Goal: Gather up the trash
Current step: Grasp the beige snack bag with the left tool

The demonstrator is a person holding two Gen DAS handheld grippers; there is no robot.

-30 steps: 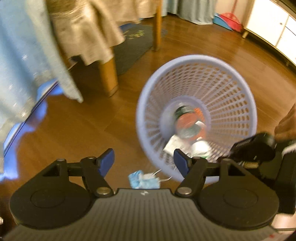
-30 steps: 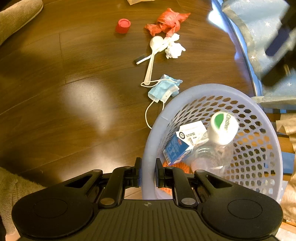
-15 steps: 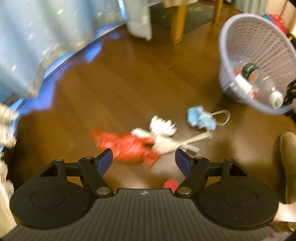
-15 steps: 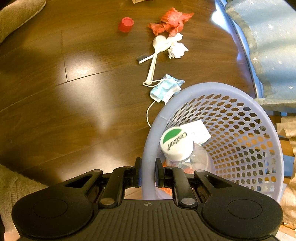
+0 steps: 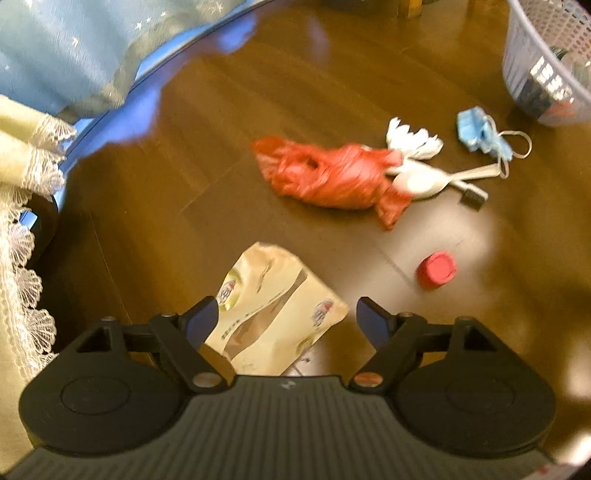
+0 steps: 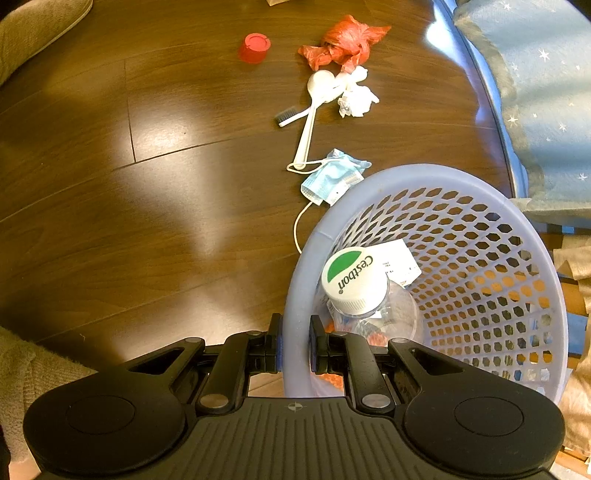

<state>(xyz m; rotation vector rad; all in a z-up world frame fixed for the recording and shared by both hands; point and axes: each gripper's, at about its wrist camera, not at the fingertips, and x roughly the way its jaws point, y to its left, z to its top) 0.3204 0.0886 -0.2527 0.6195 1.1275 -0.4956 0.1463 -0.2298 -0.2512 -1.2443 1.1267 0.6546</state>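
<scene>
My left gripper (image 5: 286, 317) hangs over a beige paper wrapper (image 5: 275, 306) on the wood floor; its jaws are opening and the wrapper lies below them, untouched. Beyond it lie a red plastic bag (image 5: 328, 173), a red cap (image 5: 436, 269), a white spoon (image 5: 424, 178), crumpled tissue (image 5: 412, 142) and a blue face mask (image 5: 480, 131). My right gripper (image 6: 295, 345) is shut on the rim of the lilac basket (image 6: 436, 177). Inside the basket rests a clear bottle with a white and green cap (image 6: 352, 278), with paper scraps.
A blue starred cloth (image 5: 74, 48) and white lace fabric (image 5: 22, 229) hang at the left. A small black-bristled brush (image 6: 291, 116) lies by the spoon. A beige slipper (image 6: 33, 26) and a fuzzy rug (image 6: 33, 369) border the floor in the right wrist view.
The left gripper swung away from the basket, over the scattered trash and down above the beige wrapper, jaws spreading wider. In the basket the bottle has rolled toward the gripped rim. The right gripper held still.
</scene>
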